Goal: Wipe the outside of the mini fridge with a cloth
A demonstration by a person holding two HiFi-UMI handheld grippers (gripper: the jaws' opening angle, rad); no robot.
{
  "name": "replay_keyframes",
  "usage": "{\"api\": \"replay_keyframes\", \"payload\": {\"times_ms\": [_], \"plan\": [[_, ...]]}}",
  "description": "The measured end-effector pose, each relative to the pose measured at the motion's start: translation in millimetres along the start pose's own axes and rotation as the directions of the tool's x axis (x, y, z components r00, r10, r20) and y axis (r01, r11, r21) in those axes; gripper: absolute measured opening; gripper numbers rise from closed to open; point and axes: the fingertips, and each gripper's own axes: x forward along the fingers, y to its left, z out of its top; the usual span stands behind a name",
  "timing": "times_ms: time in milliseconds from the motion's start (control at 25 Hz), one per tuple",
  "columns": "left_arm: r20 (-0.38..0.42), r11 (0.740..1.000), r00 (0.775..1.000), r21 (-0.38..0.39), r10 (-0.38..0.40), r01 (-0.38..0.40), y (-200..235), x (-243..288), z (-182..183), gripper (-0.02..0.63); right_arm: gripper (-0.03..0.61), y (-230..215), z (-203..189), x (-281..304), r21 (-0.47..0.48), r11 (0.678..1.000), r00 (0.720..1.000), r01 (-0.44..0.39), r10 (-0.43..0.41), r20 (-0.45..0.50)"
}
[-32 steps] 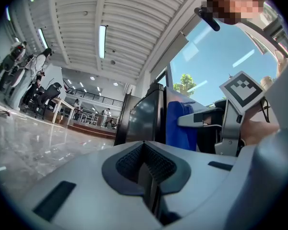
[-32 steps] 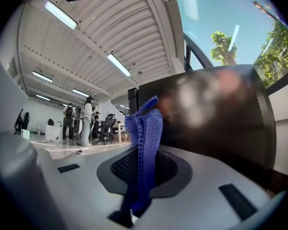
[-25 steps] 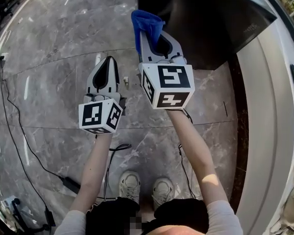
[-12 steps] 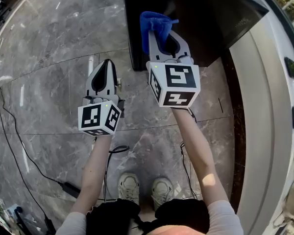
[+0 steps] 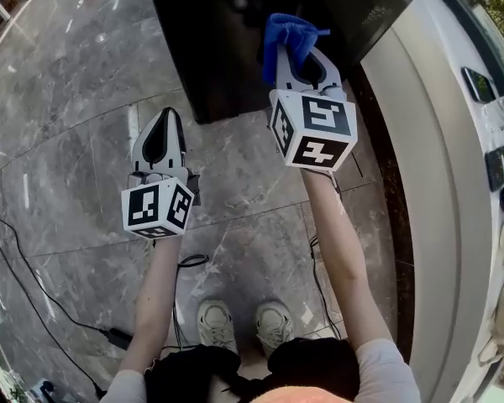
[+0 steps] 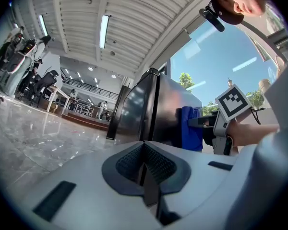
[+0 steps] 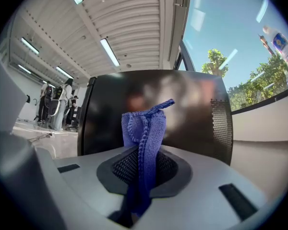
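A black mini fridge [image 5: 227, 40] stands on the floor ahead of me, its dark glossy side filling the right gripper view [image 7: 182, 114]. My right gripper [image 5: 298, 53] is shut on a blue cloth [image 5: 287, 34], which bunches up past the jaw tips [image 7: 143, 128] just in front of the fridge's surface. To the left and lower, my left gripper [image 5: 161, 124] is shut with nothing in it, hovering over the floor short of the fridge's near corner. From the left gripper view, the fridge [image 6: 149, 114] and the cloth [image 6: 192, 128] show to the right.
Grey marble floor [image 5: 76, 116] spreads to the left. A white curved wall or counter [image 5: 428, 166] runs along the right side close to the fridge. Black cables [image 5: 34, 284] trail on the floor near my feet [image 5: 239, 321].
Both grippers have moved forward toward the fridge; the right one with the cloth now sits over its dark surface. The fridge looms larger in view.
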Motion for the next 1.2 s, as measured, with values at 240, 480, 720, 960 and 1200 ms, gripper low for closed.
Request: {"api": "replay_keyframes", "payload": {"times_ms": [240,480,720,960,1200], "plan": [[-0.001,1.000,1.000,0.013,-0.025,0.025,-17.1,16.4,-6.9,0.005,0.067,-60.3,-6.4,-2.6,0.017,0.995,0.995,0.097,-0.096,-0.009],[-0.042,0.998,0.998,0.023,-0.049,0.050,-29.8,26.7,-28.4,0.005,0.067,-134.6,-19.8,-6.6,0.020,0.971,0.970,0.240,-0.239,-0.035],[-0.068,0.998,0.996,0.022,-0.059,0.061,-33.7,34.6,-42.7,0.005,0.067,-188.0,-28.5,-6.9,0.005,0.949,0.947,0.317,-0.316,-0.065],[-0.075,0.998,0.995,0.009,-0.060,0.060,-35.1,38.1,-48.1,0.005,0.067,-197.6,-28.8,-7.8,0.009,0.944,0.943,0.329,-0.328,-0.058],[-0.075,0.999,0.996,-0.003,-0.053,0.053,-30.6,35.9,-47.7,0.005,0.067,-200.9,-30.3,-8.9,0.025,0.941,0.940,0.339,-0.337,-0.059]]}}
